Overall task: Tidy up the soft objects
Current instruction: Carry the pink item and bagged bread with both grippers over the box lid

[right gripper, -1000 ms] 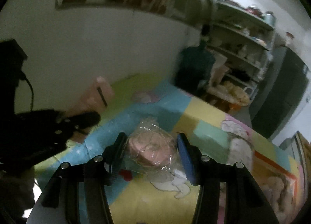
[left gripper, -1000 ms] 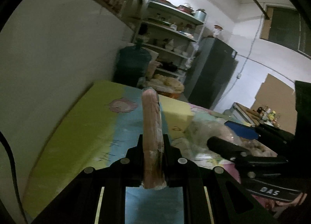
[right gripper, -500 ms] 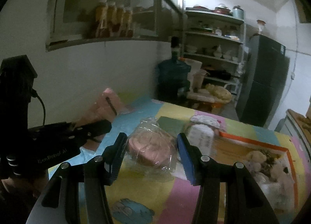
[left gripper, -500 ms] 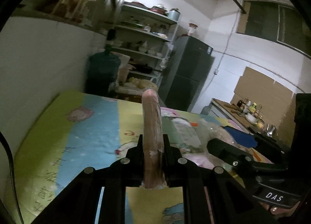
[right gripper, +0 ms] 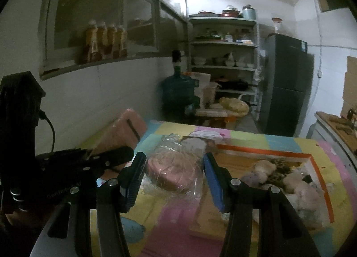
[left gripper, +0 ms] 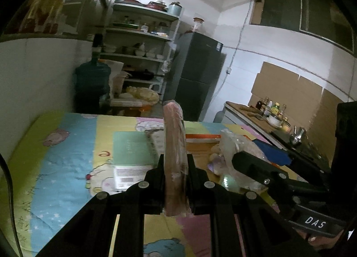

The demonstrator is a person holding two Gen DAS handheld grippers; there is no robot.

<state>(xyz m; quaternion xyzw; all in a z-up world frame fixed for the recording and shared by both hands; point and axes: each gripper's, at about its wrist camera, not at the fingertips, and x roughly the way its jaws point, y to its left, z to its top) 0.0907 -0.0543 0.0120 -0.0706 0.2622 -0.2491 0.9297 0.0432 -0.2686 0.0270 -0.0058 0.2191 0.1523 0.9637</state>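
Observation:
My left gripper is shut on a flat pink pack wrapped in film, seen edge-on and standing upright; in the right wrist view the same pink pack shows its broad face. The right gripper is shut on a pink soft item in a clear crinkled bag, held above the patchwork cloth. Just right of it lies an orange-rimmed tray holding several plush toys. From the left wrist view the right gripper's fingers and its bag sit close on the right.
A green and white box lies on the cloth ahead of the left gripper. Beyond the table's far edge stand a water jug, open shelves with dishes and a dark fridge. A white wall runs along the left; a counter with bottles is at right.
Both grippers have swung right along the table with their loads held. The wall has slid out of view; the green box, tray and plush toys have come into view.

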